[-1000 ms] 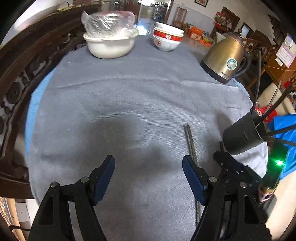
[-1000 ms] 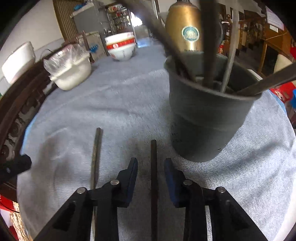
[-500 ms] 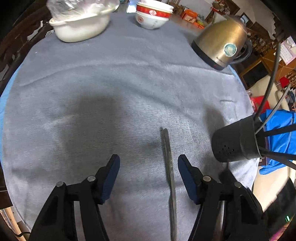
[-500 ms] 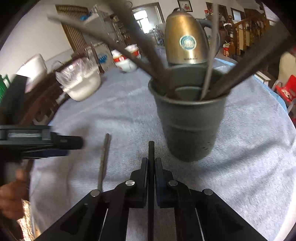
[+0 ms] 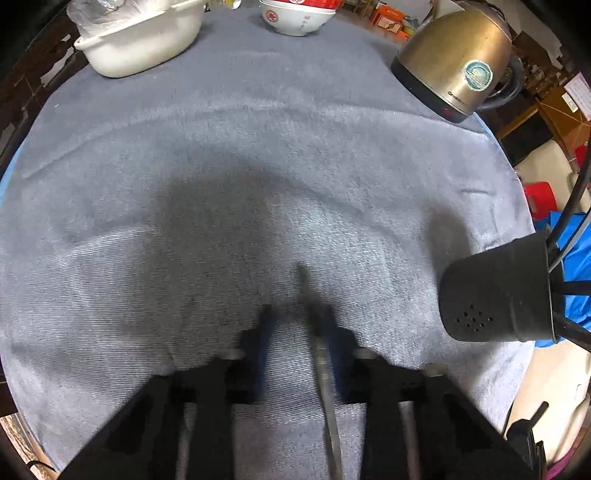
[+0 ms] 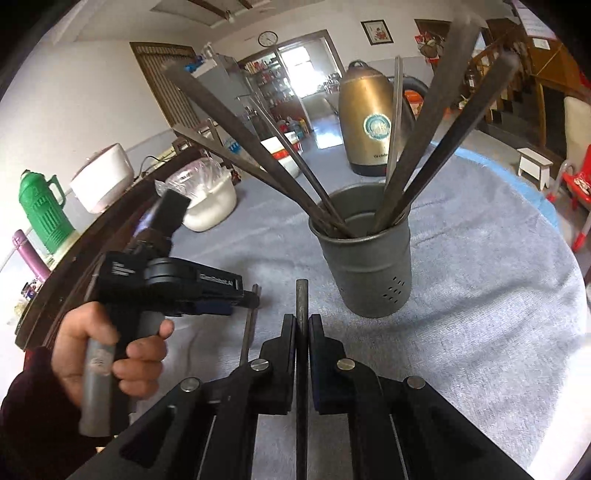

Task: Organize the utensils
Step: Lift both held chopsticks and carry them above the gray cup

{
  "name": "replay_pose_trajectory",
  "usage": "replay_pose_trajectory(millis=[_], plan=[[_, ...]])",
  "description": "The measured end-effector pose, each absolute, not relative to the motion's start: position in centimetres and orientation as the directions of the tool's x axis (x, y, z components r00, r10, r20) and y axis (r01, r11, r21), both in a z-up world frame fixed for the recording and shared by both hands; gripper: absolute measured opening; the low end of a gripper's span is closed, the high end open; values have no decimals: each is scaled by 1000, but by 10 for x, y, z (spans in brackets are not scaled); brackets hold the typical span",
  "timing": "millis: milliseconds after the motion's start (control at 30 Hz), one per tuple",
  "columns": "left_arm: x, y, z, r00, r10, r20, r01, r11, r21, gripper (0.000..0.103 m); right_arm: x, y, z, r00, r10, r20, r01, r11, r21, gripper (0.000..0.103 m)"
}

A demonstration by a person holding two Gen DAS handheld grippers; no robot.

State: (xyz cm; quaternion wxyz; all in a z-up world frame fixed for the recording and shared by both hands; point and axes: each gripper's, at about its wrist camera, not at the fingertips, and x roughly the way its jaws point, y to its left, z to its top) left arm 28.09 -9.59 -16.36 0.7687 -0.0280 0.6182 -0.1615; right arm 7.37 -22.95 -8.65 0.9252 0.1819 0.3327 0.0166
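A dark metal chopstick (image 5: 320, 354) lies on the grey cloth between the fingers of my left gripper (image 5: 295, 317), close to the right finger. The jaws are partly closed around it and blurred; a gap remains. My right gripper (image 6: 302, 321) is shut on another dark chopstick (image 6: 301, 306), held above the cloth and pointing at the dark grey utensil cup (image 6: 365, 258). The cup holds several chopsticks and also shows in the left wrist view (image 5: 498, 291). In the right wrist view the left gripper (image 6: 240, 295) is over the lying chopstick (image 6: 248, 325).
A gold kettle (image 5: 458, 59) stands at the back right. A white basin covered in plastic wrap (image 5: 140, 40) and stacked red-and-white bowls (image 5: 295, 14) sit at the back. The round table's edge (image 5: 517, 369) runs just beyond the cup.
My left gripper has come down over the lying chopstick and its jaws have narrowed. My right gripper has closed on its chopstick and lifted it.
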Motion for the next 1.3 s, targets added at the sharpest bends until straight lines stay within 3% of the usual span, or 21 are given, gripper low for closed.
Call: replay_pose_trajectory(millis=[233, 833, 1300], plan=[[260, -80, -145, 272, -305, -913, 201, 946, -256, 7, 61, -229, -72, 804, 167, -571, 61, 931, 359, 7], [163, -52, 5, 548, -424, -721, 344, 900, -268, 6, 23, -275, -10, 907, 173, -384, 22, 891, 454, 7], [117, -52, 44, 676, -393, -623, 365, 913, -180, 6, 2, -269, 6, 946, 130, -298, 4, 912, 411, 7]])
